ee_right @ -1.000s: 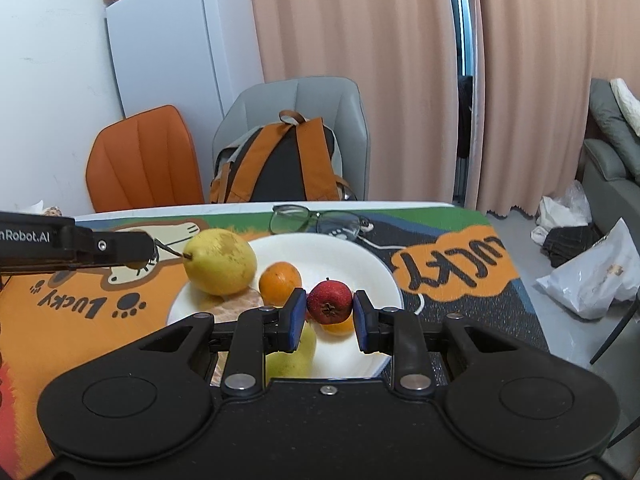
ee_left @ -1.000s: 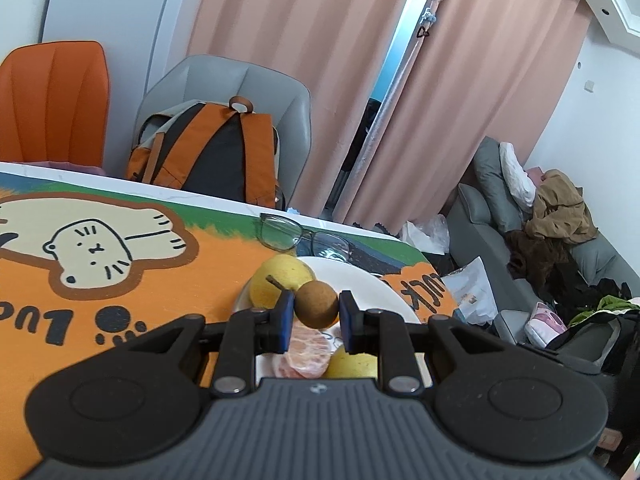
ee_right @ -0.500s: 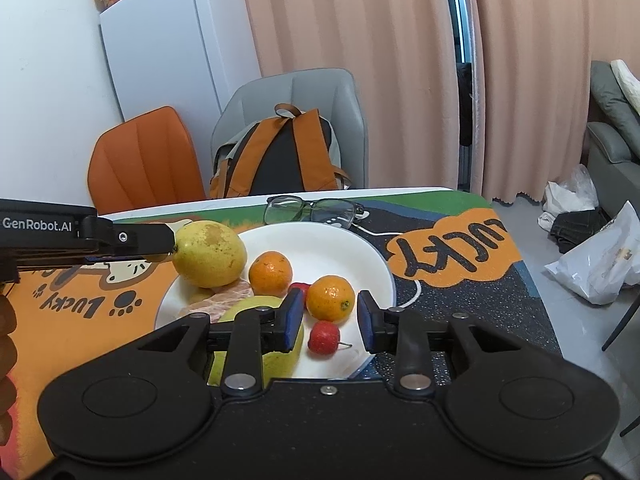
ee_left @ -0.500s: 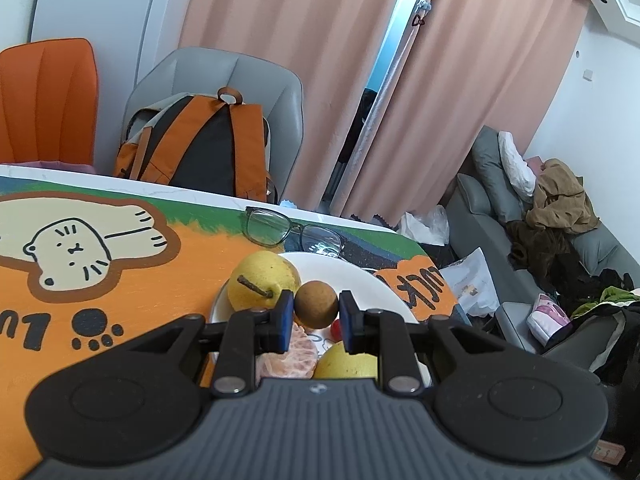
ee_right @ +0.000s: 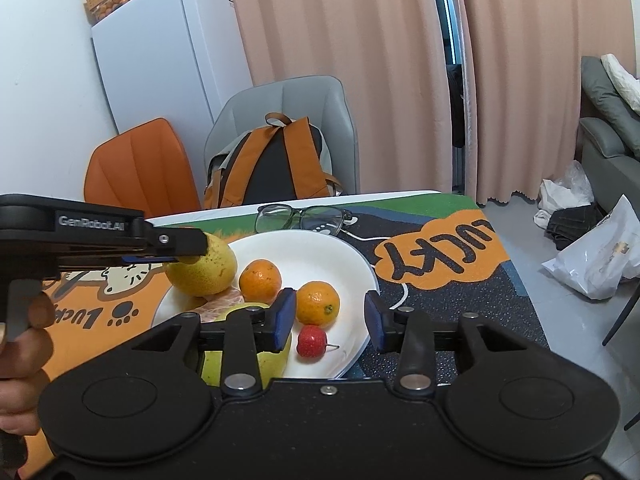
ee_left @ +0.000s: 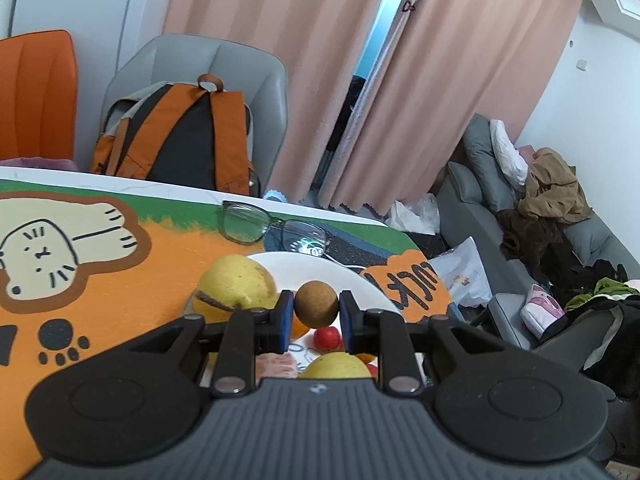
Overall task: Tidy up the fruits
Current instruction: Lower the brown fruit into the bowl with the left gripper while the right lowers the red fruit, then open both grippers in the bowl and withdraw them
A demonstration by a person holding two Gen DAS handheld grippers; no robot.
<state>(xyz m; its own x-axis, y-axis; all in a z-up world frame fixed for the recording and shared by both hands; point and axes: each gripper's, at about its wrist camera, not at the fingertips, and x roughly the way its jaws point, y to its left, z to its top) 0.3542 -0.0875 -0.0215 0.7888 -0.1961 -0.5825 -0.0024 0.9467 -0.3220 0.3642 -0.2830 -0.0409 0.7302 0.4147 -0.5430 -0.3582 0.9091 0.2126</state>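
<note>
Your left gripper [ee_left: 316,310] is clamped on a small brown ball of fruit [ee_left: 316,303], round with a dull, rough skin, so it has no long axis to mind. It hangs above the near-left part of the white plate [ee_right: 352,264], just beside the big yellow pear [ee_right: 202,270] at the plate's left rim. The drop is straight down, and I'd judge the bare far half of the plate safer. Your right gripper [ee_right: 330,322] stands wide apart and empty over the plate's near edge, with a glossy mandarin [ee_right: 318,303] and a small red stemmed fruit [ee_right: 311,341] below it.
</note>
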